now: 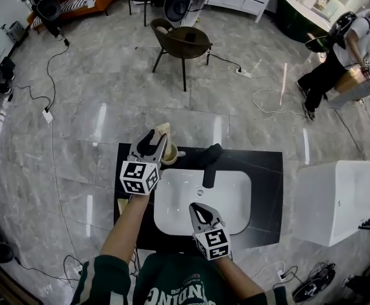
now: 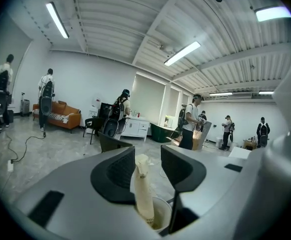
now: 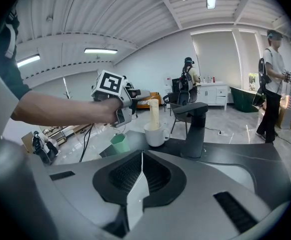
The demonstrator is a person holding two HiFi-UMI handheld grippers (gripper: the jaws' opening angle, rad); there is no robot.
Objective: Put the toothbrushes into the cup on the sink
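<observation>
Toothbrush upright in the cup, left gripper spread around it

Head view: I've got the left gripper right above the cup at the back left corner of the sink, with the wrapped toothbrush poking up between its jaws. The right gripper hangs over the basin, well apart from the cup, so left is the near one. Left gripper view: jaws stand apart, brush's long axis vertical, foot down in the cup, daylight on the right pad's side. I'd call it not pinched, and the way out is straight up. Right gripper view: jaws pressed together on nothing, cup and black faucet ahead, a green cup just beside. Dark table, glossy grey floor, cables, folks milling about behind.
</observation>
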